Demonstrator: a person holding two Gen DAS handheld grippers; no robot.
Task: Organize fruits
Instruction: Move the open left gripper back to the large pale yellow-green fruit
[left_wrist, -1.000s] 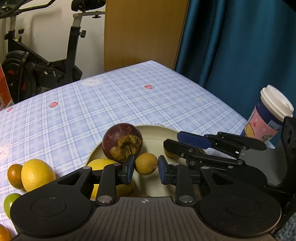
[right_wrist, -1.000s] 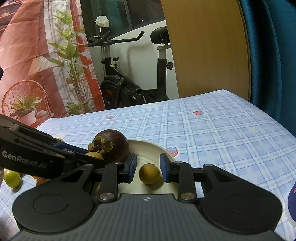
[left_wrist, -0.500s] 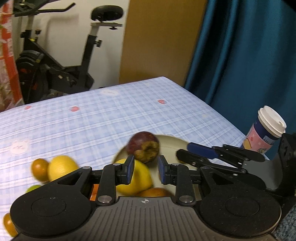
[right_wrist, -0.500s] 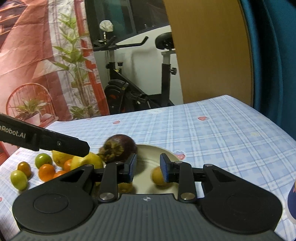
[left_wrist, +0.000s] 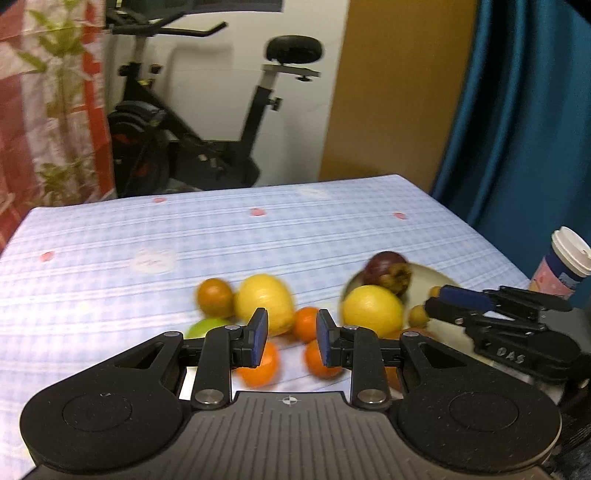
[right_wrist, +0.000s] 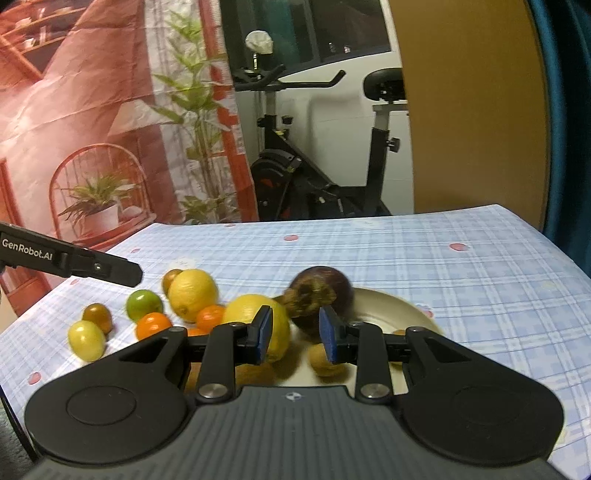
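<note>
I'm between picks here, both tools empty. My left gripper (left_wrist: 288, 338) has its fingers drawn in narrow with nothing pinched between them, and the same goes for my right gripper (right_wrist: 295, 339): narrow gap, nothing held. So I read this as the reach for the next loose fruit, with the plate (right_wrist: 388, 308) as the collecting spot.

On the plate I've got the dark mangosteen (right_wrist: 319, 293) at the far edge, a big yellow lemon (right_wrist: 258, 325) at its left rim, and a small tan fruit (right_wrist: 325, 363) near my right fingers, just below and behind the right-hand one.

Loose on the surface (right_wrist: 406, 251), left of the plate: a second lemon (left_wrist: 264, 302), a brownish round fruit (left_wrist: 214, 297) beside it on the left, a green one (left_wrist: 205, 326) partly hidden by the left finger, and small oranges. One orange (left_wrist: 306, 323) shows right through the gap of the left fingers, farther off; two more (left_wrist: 258, 363) sit nearer, half covered. In the right view, a pale yellow fruit (right_wrist: 86, 339) sits at the far left.

Next call, I'd say: spread the left fingers wide, drop over that centred orange, close gently. The picture's blurred, so I'd steady up first.
</note>
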